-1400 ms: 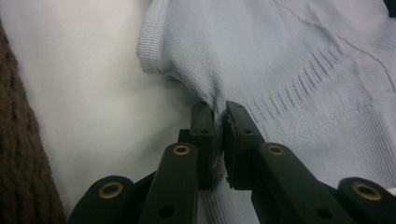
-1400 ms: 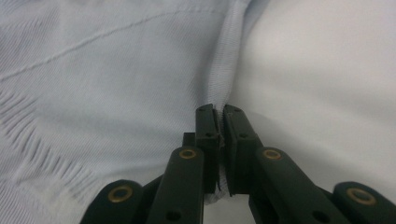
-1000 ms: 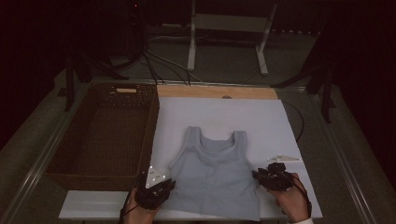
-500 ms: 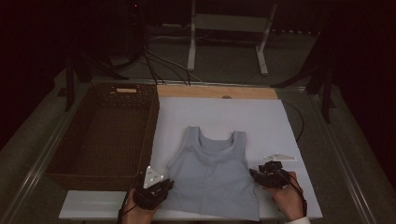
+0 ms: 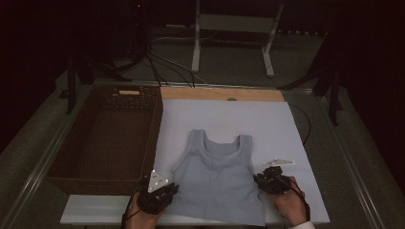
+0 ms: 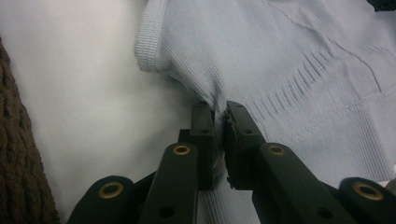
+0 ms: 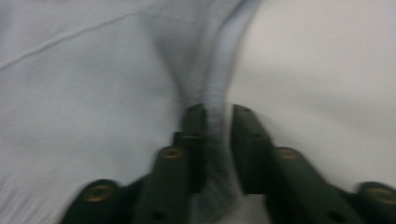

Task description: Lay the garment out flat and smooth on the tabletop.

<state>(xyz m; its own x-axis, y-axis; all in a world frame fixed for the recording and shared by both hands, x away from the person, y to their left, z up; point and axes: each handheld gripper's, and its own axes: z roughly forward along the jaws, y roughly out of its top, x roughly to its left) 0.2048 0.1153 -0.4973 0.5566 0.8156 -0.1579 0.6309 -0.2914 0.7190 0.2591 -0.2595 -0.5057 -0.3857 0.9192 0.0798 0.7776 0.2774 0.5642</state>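
A light blue tank top (image 5: pixel 217 186) lies flat on the white board (image 5: pixel 224 114), straps pointing away from me. My left gripper (image 5: pixel 169 191) sits at the top's lower left side. In the left gripper view it (image 6: pixel 220 112) is shut, pinching a fold of the knit fabric (image 6: pixel 303 60) just below the armhole hem. My right gripper (image 5: pixel 258 179) is at the top's right side seam. The right gripper view is blurred, and there the gripper (image 7: pixel 218 114) holds the ribbed edge of the top (image 7: pixel 93 93) between its jaws, with folds running into them.
A dark woven basket (image 5: pixel 155 138) stands to the left of the board, its wall close to my left gripper (image 6: pixel 18 154). A wooden strip (image 5: pixel 219 94) runs along the board's far edge. Cables and stand legs lie on the floor beyond the table.
My right gripper has moved left, in onto the top's right edge, and closed on it. The left gripper has stayed nearly still on the left side.
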